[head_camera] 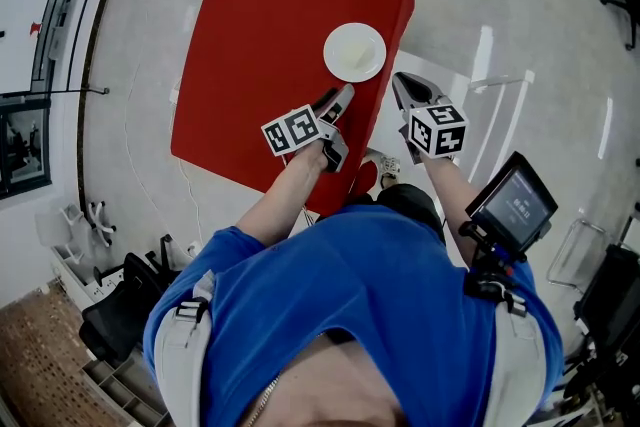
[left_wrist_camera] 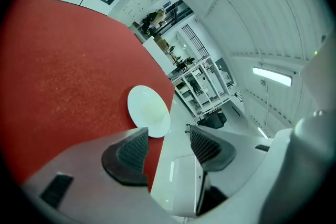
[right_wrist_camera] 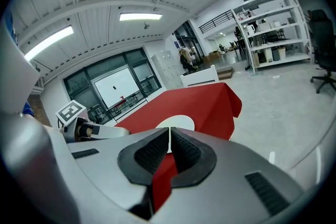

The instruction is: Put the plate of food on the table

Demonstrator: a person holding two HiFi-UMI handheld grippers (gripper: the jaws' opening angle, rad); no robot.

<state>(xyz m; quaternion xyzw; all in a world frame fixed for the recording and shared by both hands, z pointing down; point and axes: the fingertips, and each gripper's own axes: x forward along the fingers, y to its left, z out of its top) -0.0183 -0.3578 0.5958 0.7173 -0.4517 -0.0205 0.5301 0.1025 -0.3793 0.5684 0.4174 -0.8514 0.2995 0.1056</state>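
A round white plate (head_camera: 354, 52) with a faint pale-yellow patch in its middle lies on the red table (head_camera: 270, 35), close to the table's right edge. My left gripper (head_camera: 342, 98) hovers just short of the plate, open, with nothing between its jaws. In the left gripper view the plate (left_wrist_camera: 149, 110) lies beyond the open left gripper (left_wrist_camera: 168, 147), on the red table (left_wrist_camera: 63, 76). My right gripper (head_camera: 399, 81) hangs off the table's right side over the floor, shut and empty. The right gripper view shows the right gripper (right_wrist_camera: 170, 145) with pads pressed together and the plate (right_wrist_camera: 181, 122) partly hidden behind them.
A small screen (head_camera: 513, 204) sits on a mount at the person's right. Office chairs (head_camera: 118, 317) and frames stand on the grey floor around the table. Metal shelves (right_wrist_camera: 268, 34) line the far wall. The left gripper's marker cube (right_wrist_camera: 71, 110) shows in the right gripper view.
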